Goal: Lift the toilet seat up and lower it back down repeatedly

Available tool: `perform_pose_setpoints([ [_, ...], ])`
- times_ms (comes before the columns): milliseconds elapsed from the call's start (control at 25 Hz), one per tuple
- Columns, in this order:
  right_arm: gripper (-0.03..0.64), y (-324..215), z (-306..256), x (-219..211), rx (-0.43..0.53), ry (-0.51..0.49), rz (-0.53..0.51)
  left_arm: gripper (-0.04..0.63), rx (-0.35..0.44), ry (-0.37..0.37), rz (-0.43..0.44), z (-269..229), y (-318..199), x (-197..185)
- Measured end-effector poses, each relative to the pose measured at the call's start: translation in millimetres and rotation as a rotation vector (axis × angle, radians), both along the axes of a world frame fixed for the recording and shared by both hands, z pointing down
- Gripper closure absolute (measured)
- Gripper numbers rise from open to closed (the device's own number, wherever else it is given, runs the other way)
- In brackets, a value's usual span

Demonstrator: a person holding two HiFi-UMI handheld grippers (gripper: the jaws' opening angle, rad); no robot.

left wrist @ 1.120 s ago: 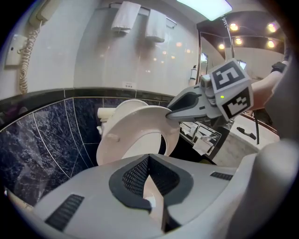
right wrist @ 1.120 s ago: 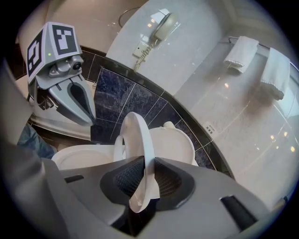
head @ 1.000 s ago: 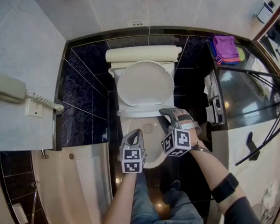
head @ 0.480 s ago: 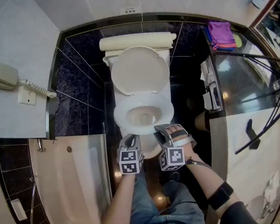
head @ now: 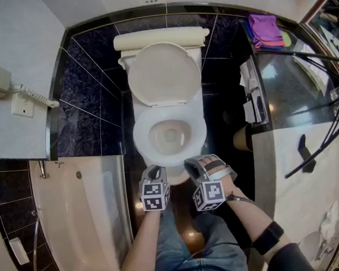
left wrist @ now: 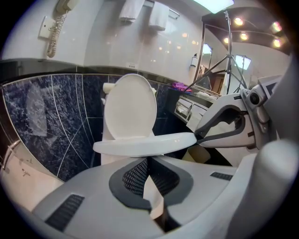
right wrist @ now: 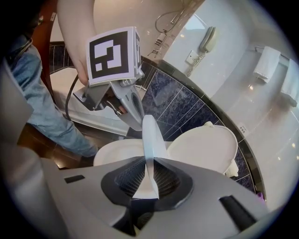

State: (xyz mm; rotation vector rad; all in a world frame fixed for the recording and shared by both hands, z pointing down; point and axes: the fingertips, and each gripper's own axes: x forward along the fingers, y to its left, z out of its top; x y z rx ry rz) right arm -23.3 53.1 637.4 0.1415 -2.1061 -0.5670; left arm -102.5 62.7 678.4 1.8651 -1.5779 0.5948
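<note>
The toilet seat [head: 140,138] lies low over the bowl at the centre of the head view, its front rim pinched by both tongs. The left gripper [head: 154,173] is clamped on it. The right gripper [head: 194,165] has just been closing its jaws and grips the rim too. The lid [head: 163,73] stands raised above, at upper centre.

**Floor status**

Dark glossy floor [head: 225,126]. The toilet [head: 170,138] stands on it, back to the wall. Bathtub [head: 82,223] sits just left of it, vanity [head: 305,184] to the right. Tan cylinder [head: 241,138] is beside the vanity.
</note>
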Motion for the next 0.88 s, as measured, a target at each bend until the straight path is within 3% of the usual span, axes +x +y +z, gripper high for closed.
perform_pose_setpoints([
  [80,0.597,9,5,7,-0.01,-0.01,0.009,0.598,-0.016,0.008,-0.005,11,8,2],
  [280,0.597,9,31,30,-0.062,-0.037,0.123,0.598,-0.073,0.0,-0.002,48,38,8],
  [640,0.597,-20,100,62,-0.223,-0.173,0.487,0.599,-0.182,0.004,0.073,131,90,30],
  [880,0.597,-22,151,69,-0.31,-0.22,0.603,0.6,-0.256,-0.004,0.11,207,117,37],
])
